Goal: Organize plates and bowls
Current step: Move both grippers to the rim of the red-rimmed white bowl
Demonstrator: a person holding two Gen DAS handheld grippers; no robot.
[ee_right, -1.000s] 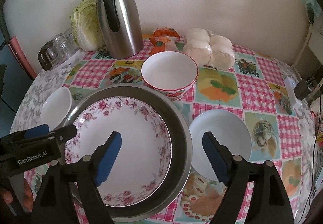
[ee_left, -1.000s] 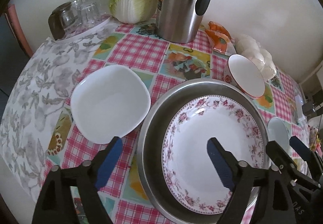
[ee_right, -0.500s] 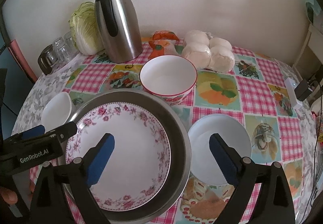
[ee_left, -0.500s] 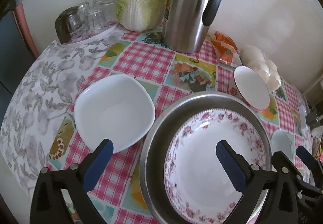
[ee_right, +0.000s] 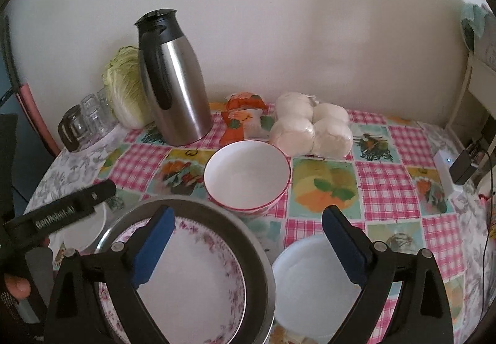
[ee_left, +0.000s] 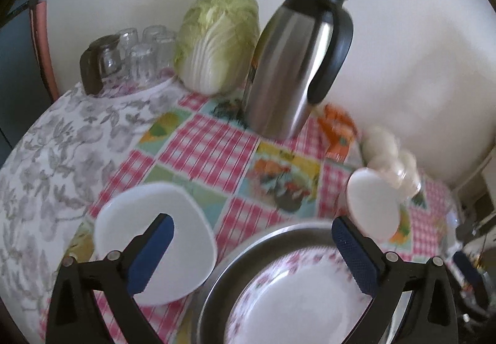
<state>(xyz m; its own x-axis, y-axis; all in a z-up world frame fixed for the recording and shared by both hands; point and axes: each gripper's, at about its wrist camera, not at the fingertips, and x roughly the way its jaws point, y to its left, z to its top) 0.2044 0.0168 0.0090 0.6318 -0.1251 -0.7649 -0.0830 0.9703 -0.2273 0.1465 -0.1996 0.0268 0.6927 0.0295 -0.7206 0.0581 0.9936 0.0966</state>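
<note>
A floral-rimmed plate (ee_left: 294, 297) lies inside a wide metal basin (ee_left: 248, 251) on the checked tablecloth. Left of the basin sits a white squarish bowl (ee_left: 161, 238), and behind it a red-rimmed white bowl (ee_left: 372, 204). My left gripper (ee_left: 251, 221) hangs open above the gap between the squarish bowl and the basin, holding nothing. In the right wrist view, the plate (ee_right: 198, 282) and basin (ee_right: 257, 251) lie low left, the red-rimmed bowl (ee_right: 248, 176) is in the middle, and a plain white bowl (ee_right: 310, 282) is to the right. My right gripper (ee_right: 248, 210) stands open and empty above the basin's right rim.
A steel thermos jug (ee_left: 294, 65), a cabbage (ee_left: 217, 40) and upturned glasses (ee_left: 136, 55) line the wall at the back. A bag of white buns (ee_right: 310, 127) and an orange packet (ee_right: 245, 117) lie behind the bowls. A charger and cable (ee_right: 458, 170) sit at the right edge.
Both grippers have drawn back and tipped upward, so the basin and plate sit lower in each view. Both pairs of jaws stand wider than before.
</note>
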